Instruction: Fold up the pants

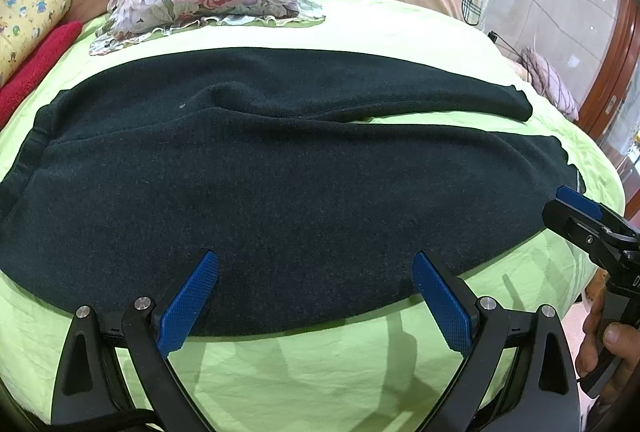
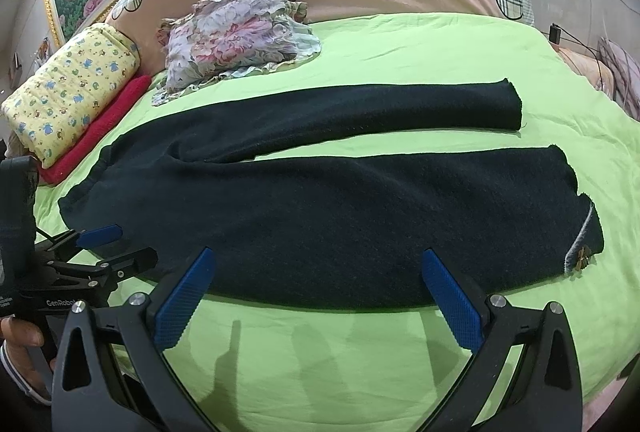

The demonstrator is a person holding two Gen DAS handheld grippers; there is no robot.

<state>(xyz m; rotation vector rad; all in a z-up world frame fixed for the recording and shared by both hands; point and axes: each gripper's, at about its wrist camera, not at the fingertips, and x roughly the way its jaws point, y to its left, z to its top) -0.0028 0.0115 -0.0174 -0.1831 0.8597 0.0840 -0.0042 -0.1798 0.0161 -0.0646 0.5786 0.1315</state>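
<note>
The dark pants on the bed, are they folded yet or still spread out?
Spread out. The dark pants lie flat on the green sheet, both legs apart, with sheet showing between them. Both claws are open, holding nothing.

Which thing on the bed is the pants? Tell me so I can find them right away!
Find the green sheet covering the bed. Across its middle lie the dark pants, spread flat, two long legs pointing right. Unlike the flowery cloth behind them, they are plain and almost black.

A bed under a lime-green sheet (image 2: 400,44) carries dark pants (image 2: 320,216) spread flat, legs apart; a floral garment (image 2: 240,40) lies crumpled behind; a red towel (image 2: 100,124), perhaps folded, lies beneath a yellow printed bundle (image 2: 72,88).
</note>
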